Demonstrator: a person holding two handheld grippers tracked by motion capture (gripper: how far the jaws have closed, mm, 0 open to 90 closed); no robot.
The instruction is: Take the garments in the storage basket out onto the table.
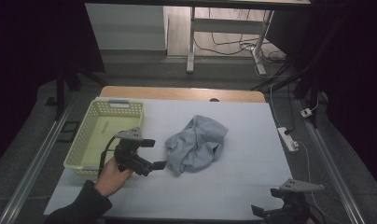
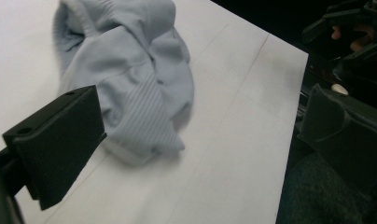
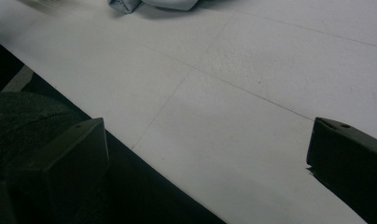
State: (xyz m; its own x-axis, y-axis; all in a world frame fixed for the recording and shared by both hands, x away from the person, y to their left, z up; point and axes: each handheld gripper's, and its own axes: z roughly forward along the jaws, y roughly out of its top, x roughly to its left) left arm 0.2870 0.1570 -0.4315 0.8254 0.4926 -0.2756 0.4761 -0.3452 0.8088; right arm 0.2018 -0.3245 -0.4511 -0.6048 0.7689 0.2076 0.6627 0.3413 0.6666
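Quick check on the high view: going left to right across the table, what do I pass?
Yellow basket → left gripper, jaws open → crumpled light blue shirt → right gripper at the near right corner of the table.

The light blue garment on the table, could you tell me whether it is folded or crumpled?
Crumpled. The light blue garment lies bunched in a loose heap with uneven creases, beside the left gripper, whose jaws stand open.

Dim room; grey floor [image 1: 32,140], white desk frame [image 1: 192,42] beyond (cables [image 1: 233,46] underneath)
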